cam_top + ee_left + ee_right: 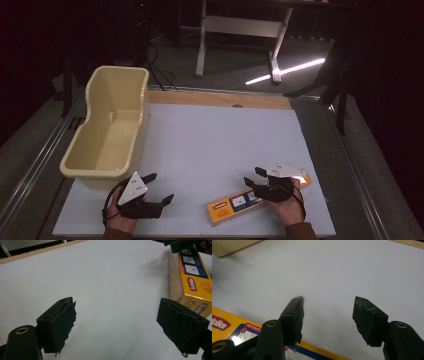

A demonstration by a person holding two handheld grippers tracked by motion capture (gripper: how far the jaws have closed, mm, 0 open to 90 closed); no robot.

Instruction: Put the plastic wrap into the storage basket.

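At the lower right of the high view your right gripper [259, 179] hangs over the long yellow box [240, 202], which lies flat on the white table [215, 135] and slants from lower middle up toward the right; its jaws stand apart with nothing between them, and in the right gripper view the box's printed top [239, 331] sits beneath and behind the left jaw, not between the two; if you squeeze from here, you will pinch air or clip only the far edge, and the box may skid or pivot on the smooth surface. At the lower left of the high view your left gripper [159, 188] is likewise spread wide and empty, near the front wall of the cream tub [107, 131]; in the left gripper view the box's end [193, 306] lies just behind the right jaw, apart from it. The box looks long and light, I judge; gripped at one end alone, it could droop or twist out; carried toward the tub, its free end might catch the rim; I cannot tell how stiff the carton is, so a hard clamp could dent it.
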